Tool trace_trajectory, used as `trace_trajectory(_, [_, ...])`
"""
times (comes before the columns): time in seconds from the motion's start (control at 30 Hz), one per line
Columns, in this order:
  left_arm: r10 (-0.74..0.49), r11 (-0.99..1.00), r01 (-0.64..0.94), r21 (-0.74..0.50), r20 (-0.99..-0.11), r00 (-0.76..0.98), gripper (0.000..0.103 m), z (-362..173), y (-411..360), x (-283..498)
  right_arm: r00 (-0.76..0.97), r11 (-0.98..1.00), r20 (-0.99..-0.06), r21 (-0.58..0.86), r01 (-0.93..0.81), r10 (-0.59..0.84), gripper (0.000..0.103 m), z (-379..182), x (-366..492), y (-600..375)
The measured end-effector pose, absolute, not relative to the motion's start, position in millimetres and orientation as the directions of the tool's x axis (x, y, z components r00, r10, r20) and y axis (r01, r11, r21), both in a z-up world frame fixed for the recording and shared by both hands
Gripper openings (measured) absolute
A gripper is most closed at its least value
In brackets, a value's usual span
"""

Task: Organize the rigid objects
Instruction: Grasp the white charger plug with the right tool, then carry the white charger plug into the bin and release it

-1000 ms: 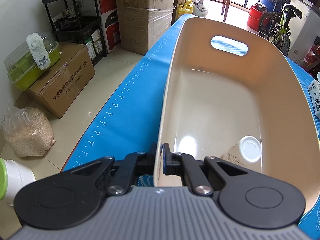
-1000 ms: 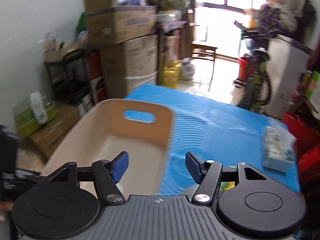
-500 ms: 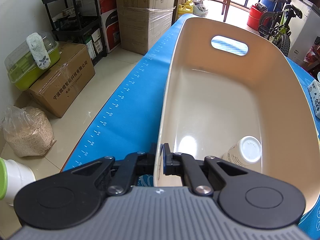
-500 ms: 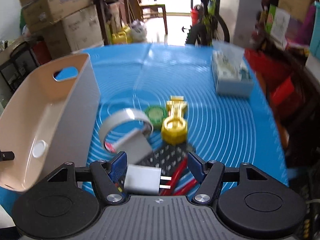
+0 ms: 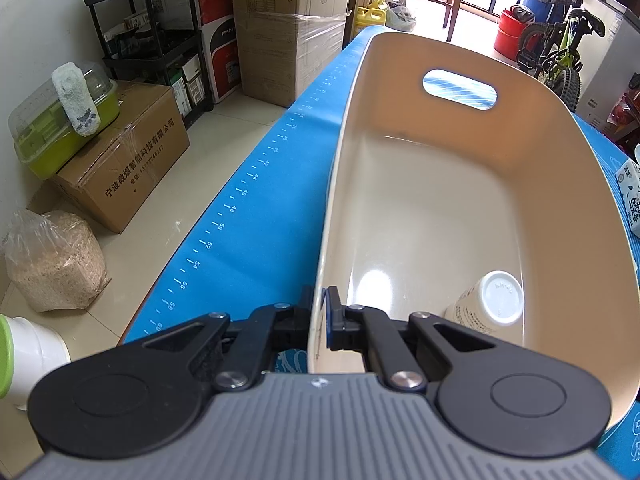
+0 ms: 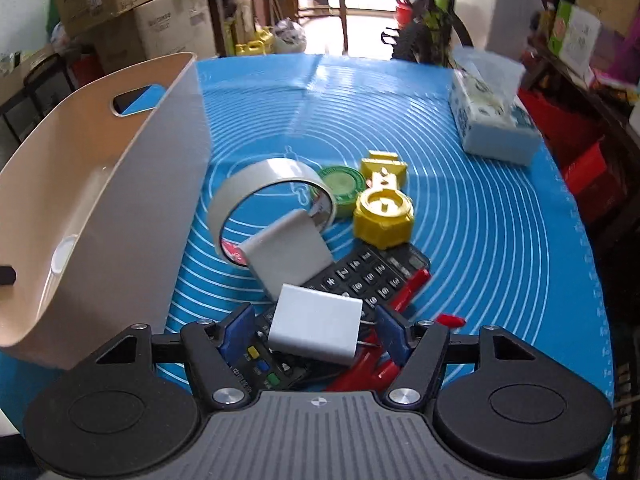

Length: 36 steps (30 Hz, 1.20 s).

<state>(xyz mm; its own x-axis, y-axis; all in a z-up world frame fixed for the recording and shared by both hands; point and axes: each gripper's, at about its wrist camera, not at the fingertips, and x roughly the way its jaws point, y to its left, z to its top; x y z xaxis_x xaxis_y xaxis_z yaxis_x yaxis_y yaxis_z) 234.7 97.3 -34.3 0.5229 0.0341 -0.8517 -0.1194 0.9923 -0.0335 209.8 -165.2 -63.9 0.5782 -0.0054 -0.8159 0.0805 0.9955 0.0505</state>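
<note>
left gripper (image 5: 319,316) clamping bin (image 5: 400,92) rim

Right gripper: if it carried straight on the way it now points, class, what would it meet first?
Most likely the white charger, lying between the open fingers of the right gripper and not yet gripped. It rests on the black remote; how much gap remains is unclear.

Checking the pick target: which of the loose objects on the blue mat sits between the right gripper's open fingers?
The white rectangular charger block, lying on the black remote control. The right gripper straddles it without touching; the tape roll and yellow plastic piece lie farther off.
</note>
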Motion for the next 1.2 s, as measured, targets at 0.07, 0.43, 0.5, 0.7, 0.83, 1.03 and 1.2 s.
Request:
trace_trajectory(0.07, [0.034, 0.992, -0.119, -0.033, -0.852, 0.523, 0.007, -34.2, 97.4, 234.7, 0.587, 0.997, -0.810, 0.035, 0.070, -0.013, 0.072, -64.2, 210.6, -161.1])
trace_trajectory(0.43, [0.034, 0.992, -0.119, -0.033, -0.852, 0.523, 0.007, -34.1, 97.5, 234.8, 0.621, 0.996, -0.782, -0.003, 0.085, -0.055, 0.050, -62.3, 209.7, -164.4])
trace_trajectory(0.5, [0.034, 0.992, -0.119, -0.033, -0.852, 0.523, 0.007, -34.1, 97.5, 234.8, 0.633, 0.996, -0.771, -0.008, 0.093, -0.065, 0.050, -58.9, 207.7, -164.8])
trace_trajectory(0.7, [0.034, 0.992, -0.119, -0.033, -0.852, 0.523, 0.007, -34.0, 97.7, 234.9, 0.694, 0.994, -0.715, -0.012, 0.112, -0.086, 0.050, -31.7, 205.0, -168.0])
trace_trajectory(0.83, [0.034, 0.992, -0.119, -0.033, -0.852, 0.522, 0.007, -34.0, 97.7, 234.9, 0.755, 0.995, -0.651, -0.009, 0.097, -0.079, 0.050, 0.1, 206.5, -163.1])
trace_trajectory(1.03, [0.034, 0.993, -0.118, -0.032, -0.852, 0.522, 0.007, -33.8, 98.1, 235.1, 0.836, 1.000, -0.548, -0.002, 0.026, -0.023, 0.050, 46.2, 213.7, -140.2])
trace_trajectory(1.2, [0.035, 0.993, -0.117, -0.031, -0.852, 0.522, 0.007, -35.0, 98.3, 235.6, 0.855, 0.997, -0.516, -0.027, -0.079, 0.053, 0.050, 68.7, 237.0, -104.4])
